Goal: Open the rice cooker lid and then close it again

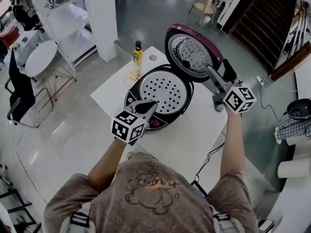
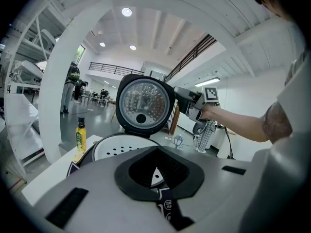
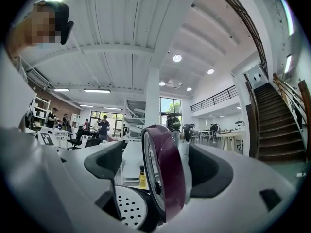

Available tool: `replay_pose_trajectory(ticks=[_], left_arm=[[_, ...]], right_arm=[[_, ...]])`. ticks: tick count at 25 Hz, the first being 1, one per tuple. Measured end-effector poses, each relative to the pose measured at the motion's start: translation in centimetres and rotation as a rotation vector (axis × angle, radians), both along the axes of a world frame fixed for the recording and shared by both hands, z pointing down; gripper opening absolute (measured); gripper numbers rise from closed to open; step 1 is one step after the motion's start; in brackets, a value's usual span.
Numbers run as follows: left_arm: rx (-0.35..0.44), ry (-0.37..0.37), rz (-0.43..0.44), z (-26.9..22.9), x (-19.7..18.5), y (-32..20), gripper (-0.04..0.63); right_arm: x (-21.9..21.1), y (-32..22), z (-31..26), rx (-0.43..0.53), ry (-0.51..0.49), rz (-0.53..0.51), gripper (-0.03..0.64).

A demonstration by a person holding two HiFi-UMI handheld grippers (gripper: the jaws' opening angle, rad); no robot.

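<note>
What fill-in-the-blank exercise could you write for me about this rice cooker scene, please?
1. The lid of the rice cooker is ____, not shut.
2. The lid's rim sits between the jaws of the ____ hand-held gripper.
3. The yellow bottle has a ____ cap.
4. The white tray in the cooker is dotted with ____.

Missing words: open; right; black; holes.

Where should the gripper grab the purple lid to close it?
Probably by its thin rim, coming in from the right side. The lid stands upright and edge-on to the right gripper. That makes the rim a narrow edge that fits between the open jaws, one pad on the outer shell and one on the inner face.
</note>
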State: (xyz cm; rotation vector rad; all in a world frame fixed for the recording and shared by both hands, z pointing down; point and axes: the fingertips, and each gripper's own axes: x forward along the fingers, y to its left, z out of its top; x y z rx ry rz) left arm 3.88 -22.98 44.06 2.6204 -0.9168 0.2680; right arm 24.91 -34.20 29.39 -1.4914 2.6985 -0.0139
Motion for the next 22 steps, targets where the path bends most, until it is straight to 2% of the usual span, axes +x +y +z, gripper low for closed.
replay_pose_trajectory(ticks=[11,22], left_arm=[[0.004,0.000,-0.018,0.0,-0.7,-0.2,0.020],[-0.003,0.011,-0.031,-0.4,-1.1,0.0,0.020]], right_arm=[[-0.9,-0.1,0.2,-0.002,0.014,-0.021,0.390],[-1.9,1.0,-0.5,-0.003,0.004,-0.027,0.393]])
